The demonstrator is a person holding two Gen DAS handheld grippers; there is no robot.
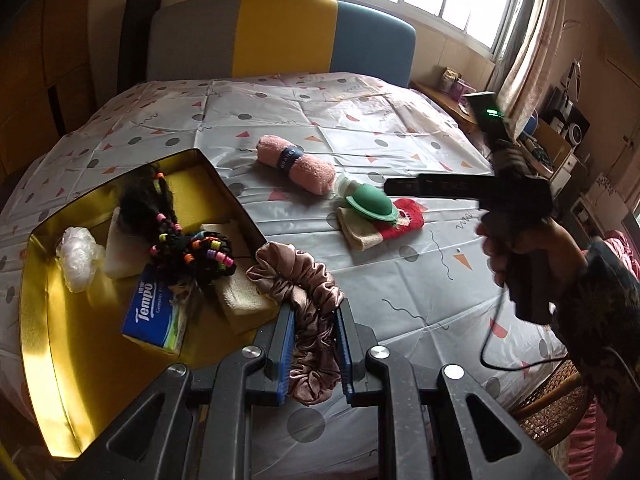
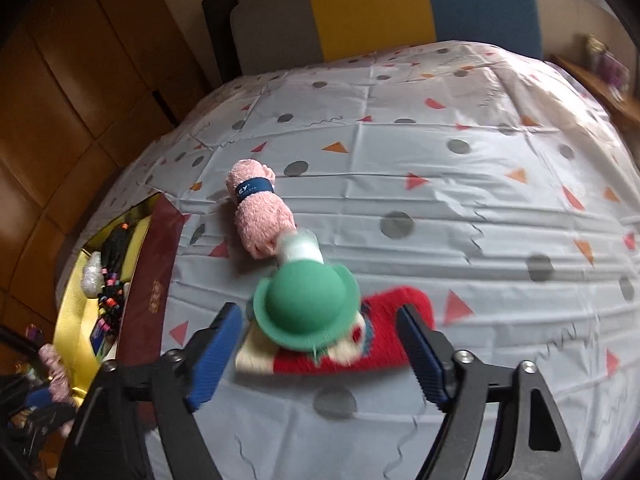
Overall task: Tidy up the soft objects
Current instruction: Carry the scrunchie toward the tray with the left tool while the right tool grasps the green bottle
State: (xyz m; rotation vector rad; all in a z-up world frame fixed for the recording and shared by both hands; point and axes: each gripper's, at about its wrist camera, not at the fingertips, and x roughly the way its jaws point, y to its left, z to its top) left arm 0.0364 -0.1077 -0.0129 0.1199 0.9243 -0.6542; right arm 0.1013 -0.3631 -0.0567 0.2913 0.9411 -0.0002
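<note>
My left gripper [image 1: 314, 316] is shut on a brown satin scrunchie [image 1: 298, 284], which hangs over the right edge of the gold tin [image 1: 36, 300]. A beaded black hairpiece [image 1: 192, 248], a tissue pack [image 1: 154, 312], a sponge and a white puff lie in the tin. My right gripper [image 2: 320, 316] stands open over a red and cream sock [image 2: 384, 344] with a green dome-shaped piece [image 2: 308, 304] on top of it. The sock and the dome lie between the blue pads, untouched. A rolled pink towel [image 2: 260, 208] lies just beyond.
The tin [image 2: 76, 312] shows at the left edge of the right wrist view, with its dark red lid [image 2: 152, 280] beside it. A patterned plastic cloth [image 1: 400, 140] covers the table. A padded chair back [image 1: 280, 36] stands at the far edge. A person's hand [image 1: 520, 248] holds the right gripper.
</note>
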